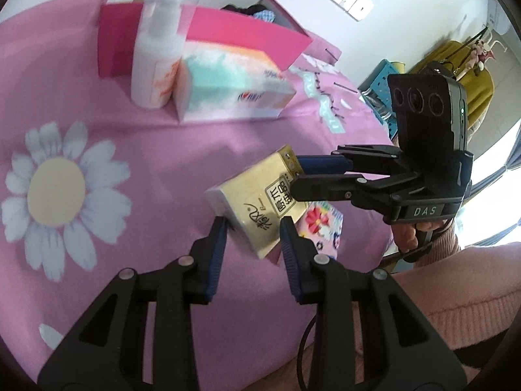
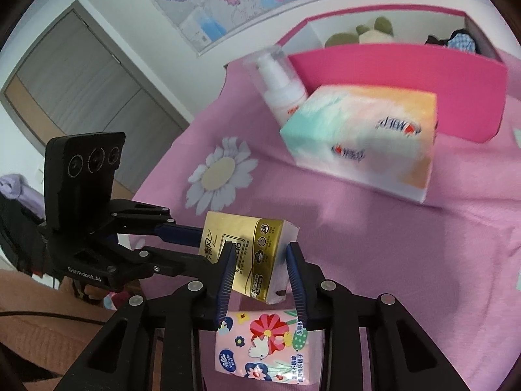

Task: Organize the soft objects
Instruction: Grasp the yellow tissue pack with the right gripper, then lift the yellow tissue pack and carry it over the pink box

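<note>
A gold tissue pack [image 1: 260, 202] [image 2: 257, 247] hangs tilted above the pink bedsheet, held from two sides. My left gripper [image 1: 254, 228] [image 2: 205, 244] is shut on its near end in the left wrist view. Coming in from the right there, my right gripper [image 1: 298, 176] [image 2: 260, 251] is shut on the other end. Just below the gold pack, a pink floral tissue pack [image 1: 322, 224] [image 2: 270, 342] lies on the sheet. Behind stands an open pink box [image 1: 247, 29] [image 2: 407, 75] with a plush toy [image 2: 368, 32] and dark cloth inside.
A large pastel tissue pack [image 1: 234, 88] [image 2: 364, 137] and a white pump bottle [image 1: 156, 49] [image 2: 280, 81] stand in front of the box. The sheet bears a daisy print [image 1: 55, 192]. Small hair clips [image 1: 329, 104] lie at the right. A person's pink sleeve [image 1: 456, 293] sits close by.
</note>
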`<move>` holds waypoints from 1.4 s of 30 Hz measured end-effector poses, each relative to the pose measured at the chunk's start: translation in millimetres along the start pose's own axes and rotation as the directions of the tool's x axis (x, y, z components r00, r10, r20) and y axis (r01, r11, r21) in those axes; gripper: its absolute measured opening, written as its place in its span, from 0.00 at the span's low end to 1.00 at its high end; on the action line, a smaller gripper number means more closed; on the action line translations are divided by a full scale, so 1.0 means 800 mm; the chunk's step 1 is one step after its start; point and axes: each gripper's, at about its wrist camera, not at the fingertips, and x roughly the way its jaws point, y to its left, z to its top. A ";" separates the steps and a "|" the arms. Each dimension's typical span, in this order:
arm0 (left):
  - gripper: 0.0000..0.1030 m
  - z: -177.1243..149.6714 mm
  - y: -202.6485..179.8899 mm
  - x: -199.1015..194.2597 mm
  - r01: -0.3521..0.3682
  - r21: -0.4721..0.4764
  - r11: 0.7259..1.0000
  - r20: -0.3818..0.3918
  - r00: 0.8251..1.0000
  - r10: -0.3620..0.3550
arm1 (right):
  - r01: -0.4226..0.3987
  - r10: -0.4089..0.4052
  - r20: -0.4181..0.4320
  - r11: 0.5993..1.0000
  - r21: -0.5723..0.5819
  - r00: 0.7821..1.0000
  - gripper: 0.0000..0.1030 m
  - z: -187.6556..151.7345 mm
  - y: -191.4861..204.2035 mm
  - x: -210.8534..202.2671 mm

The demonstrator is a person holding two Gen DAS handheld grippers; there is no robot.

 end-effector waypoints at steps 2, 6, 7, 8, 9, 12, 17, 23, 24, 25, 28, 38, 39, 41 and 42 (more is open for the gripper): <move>0.35 0.005 -0.001 -0.004 0.004 0.009 1.000 0.013 1.000 -0.004 | 0.005 -0.005 0.015 1.000 0.002 1.000 0.31 0.003 0.000 -0.007; 0.35 0.016 -0.003 -0.016 0.011 0.029 1.000 0.046 0.999 -0.012 | 0.016 -0.016 0.048 1.000 0.003 0.999 0.31 0.009 0.002 -0.019; 0.35 0.018 -0.004 -0.019 0.013 0.037 0.999 0.054 0.998 -0.015 | 0.019 -0.019 0.055 1.000 0.003 0.998 0.31 0.010 0.003 -0.022; 0.35 0.021 -0.006 -0.020 0.013 0.042 0.999 0.060 0.998 -0.016 | 0.024 -0.024 0.064 1.000 0.002 0.998 0.31 0.012 0.003 -0.025; 0.35 0.024 -0.006 -0.022 0.015 0.045 0.999 0.066 0.998 -0.018 | 0.026 -0.026 0.071 1.000 0.003 0.997 0.31 0.013 0.004 -0.028; 0.35 0.032 -0.009 -0.026 0.020 0.057 0.998 0.088 0.996 -0.025 | 0.035 -0.035 0.092 0.999 0.002 0.995 0.31 0.018 0.004 -0.036; 0.35 0.044 -0.015 -0.030 0.019 0.074 0.997 0.109 0.994 -0.027 | 0.046 -0.044 0.131 0.999 -0.007 0.990 0.31 0.029 0.007 -0.049; 0.35 0.060 -0.021 -0.030 0.022 0.095 0.995 0.126 0.991 -0.034 | 0.059 -0.056 0.173 0.998 -0.012 0.983 0.31 0.040 0.005 -0.064; 0.35 0.062 -0.022 -0.031 0.021 0.098 0.995 0.130 0.991 -0.033 | 0.062 -0.059 0.179 0.998 -0.012 0.982 0.31 0.041 0.004 -0.066; 0.35 0.064 -0.024 -0.031 0.018 0.102 0.995 0.133 0.991 -0.031 | 0.063 -0.059 0.183 0.998 -0.013 0.981 0.31 0.042 0.004 -0.067; 0.35 0.071 -0.026 -0.032 0.014 0.111 0.994 0.140 0.990 -0.030 | 0.067 -0.063 0.195 0.998 -0.018 0.979 0.31 0.046 0.003 -0.072; 0.35 0.090 -0.032 -0.035 0.002 0.132 0.991 0.156 0.988 -0.023 | 0.076 -0.067 0.247 0.997 -0.029 0.967 0.31 0.063 0.000 -0.082; 0.35 0.092 -0.033 -0.034 -0.002 0.134 0.991 0.156 0.988 -0.019 | 0.078 -0.068 0.251 0.996 -0.030 0.966 0.31 0.064 -0.001 -0.082; 0.35 0.096 -0.033 -0.033 -0.007 0.138 0.990 0.154 0.988 -0.014 | 0.081 -0.071 0.259 0.996 -0.030 0.963 0.31 0.069 -0.003 -0.083; 0.35 0.096 -0.034 -0.032 -0.010 0.140 0.990 0.155 0.988 -0.012 | 0.084 -0.073 0.263 0.996 -0.030 0.962 0.31 0.071 -0.003 -0.084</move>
